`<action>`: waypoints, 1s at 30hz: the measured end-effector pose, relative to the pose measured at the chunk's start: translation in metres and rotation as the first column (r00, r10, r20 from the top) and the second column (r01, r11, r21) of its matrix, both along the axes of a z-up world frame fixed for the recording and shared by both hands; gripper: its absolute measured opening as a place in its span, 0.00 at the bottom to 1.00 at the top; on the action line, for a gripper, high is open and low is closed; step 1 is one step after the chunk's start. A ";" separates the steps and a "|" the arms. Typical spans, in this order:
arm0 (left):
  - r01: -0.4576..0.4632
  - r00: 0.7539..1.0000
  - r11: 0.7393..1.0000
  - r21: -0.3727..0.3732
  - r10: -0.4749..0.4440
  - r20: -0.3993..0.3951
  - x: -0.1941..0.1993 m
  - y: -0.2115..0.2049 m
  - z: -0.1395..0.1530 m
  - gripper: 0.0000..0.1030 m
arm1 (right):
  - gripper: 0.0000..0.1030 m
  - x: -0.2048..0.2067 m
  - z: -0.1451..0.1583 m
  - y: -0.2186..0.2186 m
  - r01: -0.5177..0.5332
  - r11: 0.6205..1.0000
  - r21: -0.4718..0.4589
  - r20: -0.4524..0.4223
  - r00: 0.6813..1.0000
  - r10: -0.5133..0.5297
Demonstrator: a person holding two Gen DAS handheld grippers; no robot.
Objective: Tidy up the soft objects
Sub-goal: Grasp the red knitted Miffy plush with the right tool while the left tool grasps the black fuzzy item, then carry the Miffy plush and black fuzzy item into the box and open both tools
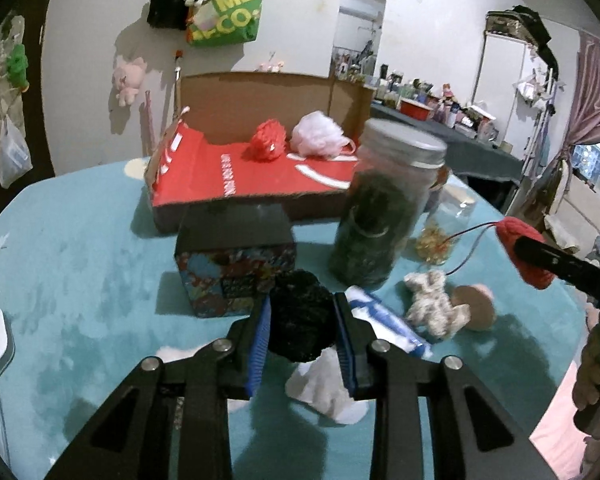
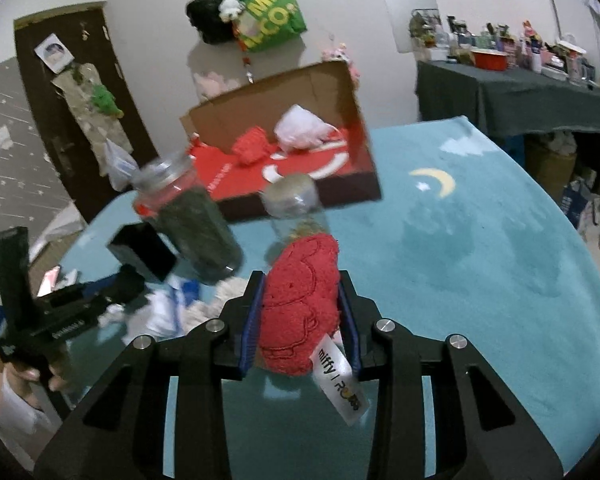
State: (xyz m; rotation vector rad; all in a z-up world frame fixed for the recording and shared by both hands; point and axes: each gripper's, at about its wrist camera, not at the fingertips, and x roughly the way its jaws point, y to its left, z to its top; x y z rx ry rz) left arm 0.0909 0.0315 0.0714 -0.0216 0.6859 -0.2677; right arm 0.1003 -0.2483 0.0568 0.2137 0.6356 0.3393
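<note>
Both grippers clenched on soft toys, lifted over the teal blanket.

My L gripper grasps a black fuzzy ball between its blue pads, above the near edge of the blanket; my R gripper grasps a red plush w/ a white "miffy" tag hanging down, pads pressed into both sides. Cardboard box w/ red lining sits toward the far edge, holding a red pouf & a pink pouf side by side. Btw box and grippers: patterned box, dark-filled jar w/ metal lid, smaller clear jar behind the plush. Still on the blanket near the L gripper: cream knit toy, blue-white cloth, white plush under the pads.
</note>
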 end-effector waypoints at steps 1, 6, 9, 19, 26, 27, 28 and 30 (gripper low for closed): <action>0.007 1.000 1.000 -0.001 -0.007 0.008 -0.001 -0.001 0.003 0.31 | 0.32 0.000 0.002 0.003 -0.007 1.000 0.004 0.007 1.000 0.007; 0.034 0.999 0.999 -0.002 -0.034 0.032 -0.002 -0.008 0.011 0.31 | 0.32 -0.002 0.014 0.015 -0.041 0.999 0.031 0.045 0.998 0.039; 0.046 0.998 0.999 0.007 -0.046 0.039 -0.002 -0.012 0.013 0.31 | 0.32 -0.005 0.023 0.017 -0.045 0.998 0.043 0.071 0.997 0.042; 0.110 0.994 0.994 -0.006 -0.110 0.004 0.004 -0.033 0.002 0.31 | 0.32 0.003 0.012 0.024 -0.063 0.996 0.066 0.035 0.998 0.061; 0.132 0.991 0.991 -0.017 -0.132 -0.028 0.010 -0.043 -0.009 0.31 | 0.32 0.016 -0.021 0.043 -0.110 0.991 0.076 -0.047 0.992 0.114; 0.132 0.991 0.991 -0.016 -0.133 -0.029 0.010 -0.044 -0.009 0.31 | 0.32 0.017 -0.022 0.045 -0.114 0.991 0.073 -0.050 0.992 0.117; 0.132 0.991 0.991 -0.016 -0.132 -0.030 0.011 -0.045 -0.009 0.31 | 0.32 0.018 -0.023 0.046 -0.117 0.990 0.073 -0.052 0.991 0.121; 0.129 0.991 0.991 -0.016 -0.130 -0.034 0.011 -0.045 -0.010 0.31 | 0.32 0.020 -0.026 0.048 -0.128 0.989 0.077 -0.063 0.989 0.133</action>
